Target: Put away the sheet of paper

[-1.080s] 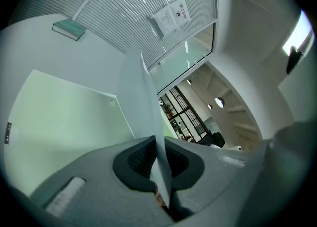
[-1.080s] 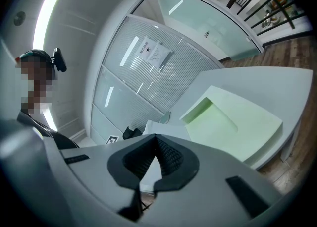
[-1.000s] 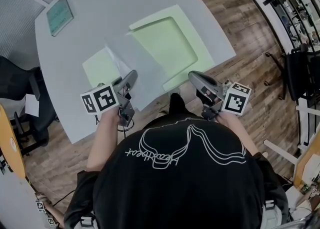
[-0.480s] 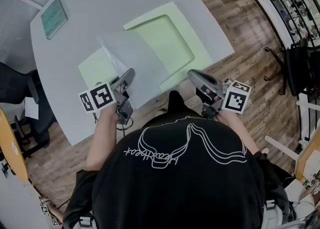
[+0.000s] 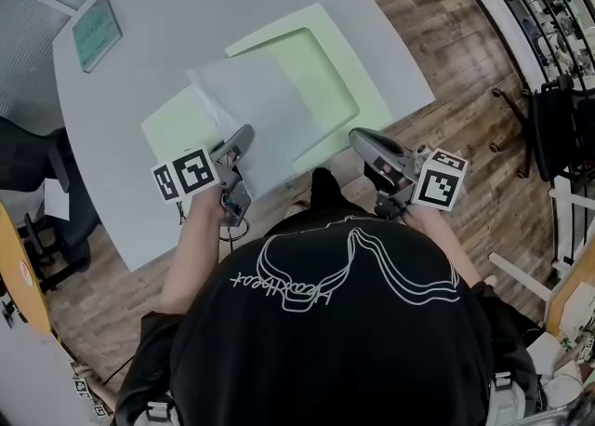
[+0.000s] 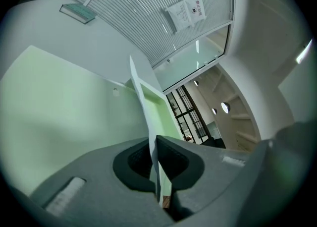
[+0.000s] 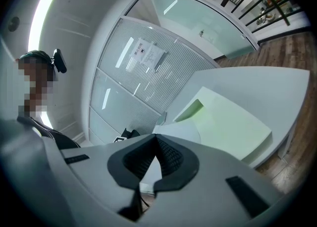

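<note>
A white sheet of paper (image 5: 256, 108) hangs from my left gripper (image 5: 244, 134), which is shut on its near edge. The sheet slants over the left part of a pale green tray (image 5: 370, 75) on the white table (image 5: 186, 6). In the left gripper view the paper (image 6: 142, 99) runs edge-on up from between the closed pads of the left gripper (image 6: 154, 147). My right gripper (image 5: 359, 139) hovers at the table's front edge, right of the sheet, shut with nothing in it. In the right gripper view, the right gripper (image 7: 154, 152) faces the sheet (image 7: 179, 132) and tray (image 7: 228, 119).
A flat pale green panel (image 5: 172, 126) lies on the table left of the tray, partly under the sheet. A teal booklet (image 5: 96, 32) sits at the far left corner. Wooden floor (image 5: 465, 52) surrounds the table; a dark chair (image 5: 28, 164) stands at the left.
The sheet has swung to the right and now covers the tray's left part, still in my left gripper. The right gripper has stayed put.
</note>
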The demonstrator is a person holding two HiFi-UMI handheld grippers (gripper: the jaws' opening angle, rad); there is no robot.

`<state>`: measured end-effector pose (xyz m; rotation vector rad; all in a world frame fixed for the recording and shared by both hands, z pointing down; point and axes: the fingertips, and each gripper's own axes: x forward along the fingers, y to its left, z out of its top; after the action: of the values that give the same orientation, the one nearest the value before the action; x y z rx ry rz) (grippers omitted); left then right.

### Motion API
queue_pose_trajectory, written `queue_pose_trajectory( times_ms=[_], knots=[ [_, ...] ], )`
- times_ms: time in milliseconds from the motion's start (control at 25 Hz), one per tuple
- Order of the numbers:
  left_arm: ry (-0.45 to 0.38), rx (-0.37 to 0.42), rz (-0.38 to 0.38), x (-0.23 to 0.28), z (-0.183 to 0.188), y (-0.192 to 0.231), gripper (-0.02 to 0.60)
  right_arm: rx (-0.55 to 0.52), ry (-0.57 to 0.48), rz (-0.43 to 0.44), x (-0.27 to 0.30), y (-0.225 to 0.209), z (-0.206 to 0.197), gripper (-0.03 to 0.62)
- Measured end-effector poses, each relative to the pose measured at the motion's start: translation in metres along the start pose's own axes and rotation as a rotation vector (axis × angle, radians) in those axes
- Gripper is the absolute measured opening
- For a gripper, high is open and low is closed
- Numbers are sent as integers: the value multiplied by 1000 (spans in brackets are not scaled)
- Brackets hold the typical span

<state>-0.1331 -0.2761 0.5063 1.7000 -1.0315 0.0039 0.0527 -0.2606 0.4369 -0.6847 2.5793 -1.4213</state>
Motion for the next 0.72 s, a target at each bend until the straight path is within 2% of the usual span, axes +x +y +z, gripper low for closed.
queue_pose_trajectory(
  times_ms=[720],
  knots=[
    [27,-83,17,41,0,19,11,36,-28,-32,-6,-26,11,9]
  ],
)
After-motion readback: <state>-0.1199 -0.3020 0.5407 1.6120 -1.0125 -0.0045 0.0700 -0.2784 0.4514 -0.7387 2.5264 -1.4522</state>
